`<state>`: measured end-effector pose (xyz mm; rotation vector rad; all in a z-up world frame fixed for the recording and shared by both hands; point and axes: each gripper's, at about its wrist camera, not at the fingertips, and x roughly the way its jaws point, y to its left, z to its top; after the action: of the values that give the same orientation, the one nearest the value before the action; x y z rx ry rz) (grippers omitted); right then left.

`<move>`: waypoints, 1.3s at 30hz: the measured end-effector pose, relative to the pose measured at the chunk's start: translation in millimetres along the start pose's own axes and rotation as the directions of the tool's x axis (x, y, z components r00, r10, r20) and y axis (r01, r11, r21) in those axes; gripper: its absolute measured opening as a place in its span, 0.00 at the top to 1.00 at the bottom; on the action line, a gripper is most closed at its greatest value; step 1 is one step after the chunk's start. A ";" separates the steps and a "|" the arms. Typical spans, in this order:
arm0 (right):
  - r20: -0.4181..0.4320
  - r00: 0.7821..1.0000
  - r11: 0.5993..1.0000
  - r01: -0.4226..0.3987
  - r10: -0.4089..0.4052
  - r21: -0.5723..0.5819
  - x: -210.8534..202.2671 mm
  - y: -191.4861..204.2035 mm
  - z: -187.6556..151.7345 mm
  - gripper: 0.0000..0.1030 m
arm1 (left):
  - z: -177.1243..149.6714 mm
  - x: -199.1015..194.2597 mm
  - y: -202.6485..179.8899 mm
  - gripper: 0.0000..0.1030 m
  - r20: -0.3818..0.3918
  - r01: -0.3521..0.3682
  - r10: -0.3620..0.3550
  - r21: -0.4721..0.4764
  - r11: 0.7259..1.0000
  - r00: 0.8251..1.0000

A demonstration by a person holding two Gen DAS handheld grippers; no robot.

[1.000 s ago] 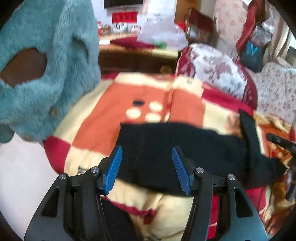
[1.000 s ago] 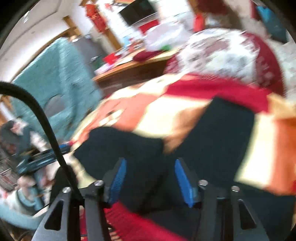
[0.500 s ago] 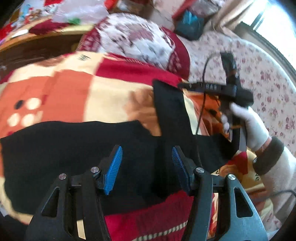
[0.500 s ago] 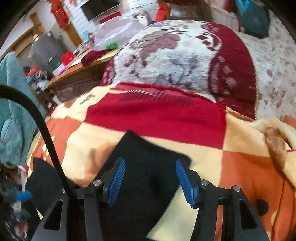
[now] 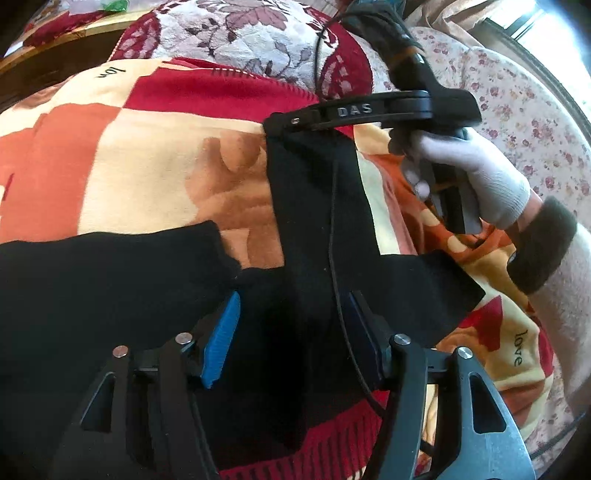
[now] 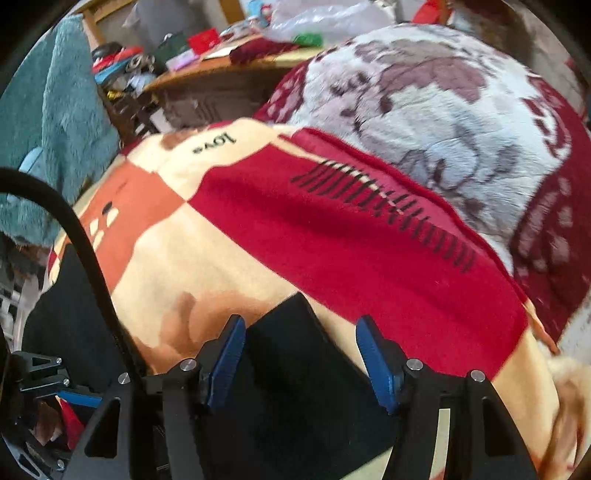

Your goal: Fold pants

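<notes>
Your black pants (image 5: pixel 110 295) lie sprawled on the blanket (image 5: pixel 147 155), legs apart, nothing folded yet. Left tool (image 5: pixel 291 332) and right tool (image 6: pixel 299 354) are both opening over the cloth, gripping nothing.

A bed was covered by a checked blanket (image 6: pixel 332 236) of red, orange and cream squares. At its far edge a plush floral quilt (image 6: pixel 443 110) in white and dark red was heaped. Beyond that, a cluttered wooden table (image 6: pixel 221 74) was seen. A teal fleece garment (image 6: pixel 44 129) was hung at the left. Daylight was admitted through a window (image 5: pixel 532 18), beside a floral-printed sheet (image 5: pixel 517 110).
</notes>
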<state>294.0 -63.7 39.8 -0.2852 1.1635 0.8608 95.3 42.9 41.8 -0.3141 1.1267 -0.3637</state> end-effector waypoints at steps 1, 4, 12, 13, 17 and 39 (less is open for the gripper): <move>-0.005 1.000 1.000 -0.026 0.026 -0.001 4.8 -0.5 0.0 0.48 | 0.3 1.6 -2.0 0.40 0.006 -0.002 0.002 0.003 1.000 1.000; 0.002 0.998 0.998 -0.060 0.060 -0.002 9.0 3.8 -0.6 0.75 | 0.6 3.3 -5.7 0.40 0.031 0.001 -0.001 0.015 1.000 1.000; 0.188 0.982 0.996 -0.005 0.021 -0.085 -74.3 29.6 -23.7 0.92 | -2.9 -3.9 -10.6 0.88 0.062 0.050 -0.051 0.017 0.999 0.997; 0.224 0.974 0.997 0.000 0.016 -0.072 -93.5 28.9 -30.0 0.92 | -4.2 -7.1 -15.9 0.88 0.071 0.053 -0.056 0.032 0.998 0.996; 0.327 0.945 1.000 -0.002 0.004 -0.008 -154.8 28.2 -66.7 0.92 | -13.1 -15.1 -52.7 0.88 0.088 0.066 -0.077 0.120 0.991 0.993; 0.010 0.991 0.930 0.125 -0.137 0.344 -185.0 27.8 -252.7 0.57 | -82.4 8.9 -116.6 0.75 0.021 0.012 -0.020 0.333 0.943 1.000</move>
<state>77.5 -281.2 108.1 -0.0599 1.2259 0.5304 8.9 -70.7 51.0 -0.0289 1.0185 -0.5553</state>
